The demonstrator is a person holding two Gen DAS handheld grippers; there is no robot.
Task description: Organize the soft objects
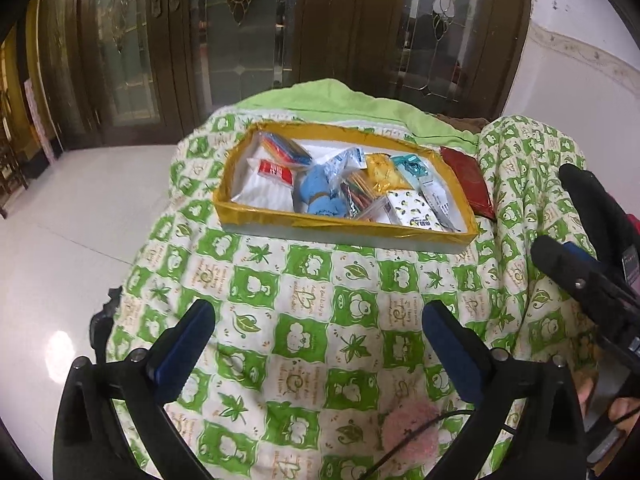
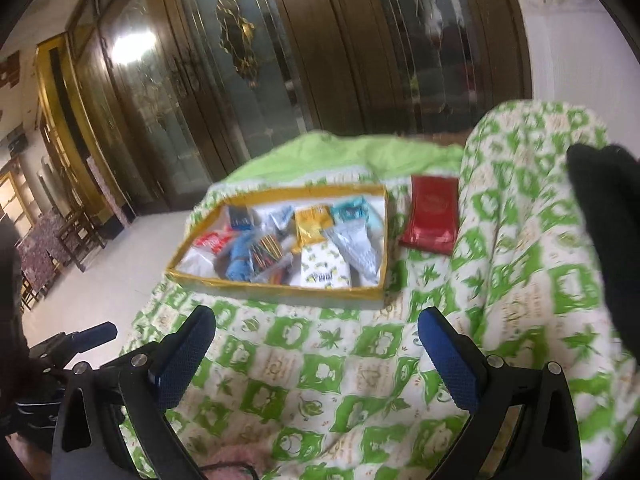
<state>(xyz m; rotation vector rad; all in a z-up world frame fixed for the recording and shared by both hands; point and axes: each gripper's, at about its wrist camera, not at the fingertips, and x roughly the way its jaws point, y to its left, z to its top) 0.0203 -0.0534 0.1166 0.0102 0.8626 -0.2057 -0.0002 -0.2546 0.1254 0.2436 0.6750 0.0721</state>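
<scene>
Both claws released above the green quilt [image 1: 304, 312].
Left gripper [image 1: 320, 332] and right gripper [image 2: 316, 338] hover near the yellow-rimmed tray [image 1: 344, 224]; a red packet [image 1: 468, 180] lies just beside it.

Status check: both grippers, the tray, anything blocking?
Left hand-held gripper open, empty. Right hand-held gripper open, empty. Yellow-rimmed tray holds packets; red packet outside, beside it. Approach clear.

My work surface: green-patterned quilt [image 1: 304, 312]. Lying directly on it: yellow-rimmed tray [image 1: 340, 227], red packet [image 1: 468, 184] just beside it.
</scene>
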